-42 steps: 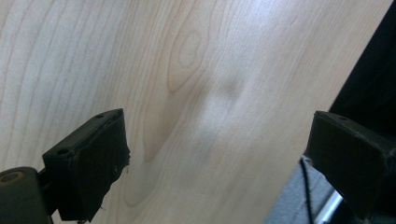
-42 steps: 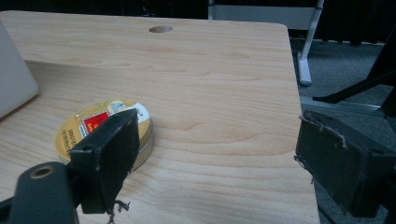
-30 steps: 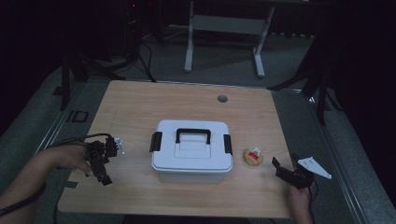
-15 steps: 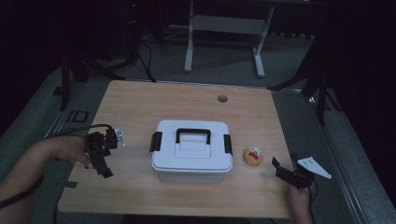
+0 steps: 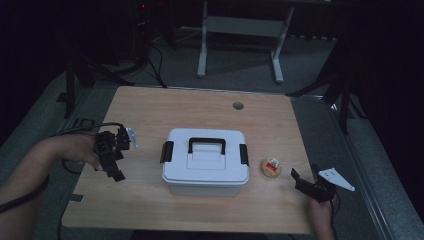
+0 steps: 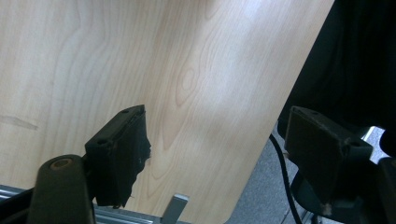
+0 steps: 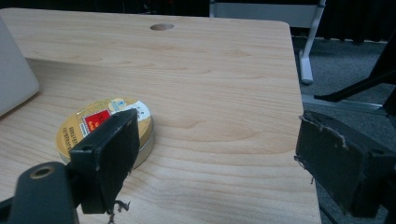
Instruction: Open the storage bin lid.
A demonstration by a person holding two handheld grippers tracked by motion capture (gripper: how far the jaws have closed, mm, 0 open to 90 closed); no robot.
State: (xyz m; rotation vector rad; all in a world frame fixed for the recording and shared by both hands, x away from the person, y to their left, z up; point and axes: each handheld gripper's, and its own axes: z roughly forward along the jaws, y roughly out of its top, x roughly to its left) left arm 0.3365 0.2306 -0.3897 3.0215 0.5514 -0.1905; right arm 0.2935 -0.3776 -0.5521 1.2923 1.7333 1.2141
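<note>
A white lidded box (image 5: 206, 160) with a black handle and black side latches stands mid-table. To its right lies a small round yellow tin (image 5: 270, 167) with a red label. My left gripper (image 5: 114, 170) hangs above the table's left side, jaws pointing down. In the left gripper view it (image 6: 215, 116) is open over bare wood; its jaws have just been closing, with nothing between them. My right gripper (image 5: 303, 179) rests near the front right corner, open. In the right gripper view it (image 7: 217, 121) has the tin (image 7: 100, 126) just behind its left jaw, apart from the pads.
The wooden table (image 5: 200, 110) has a round cable hole (image 5: 238, 105) at the back. The box's corner (image 7: 14, 79) shows at the left of the right gripper view. Metal stand legs and cables lie on the floor behind the table.
My left gripper has risen and drifted a little away from the front edge toward the table's middle. The right gripper, the box and the tin have stayed put.
</note>
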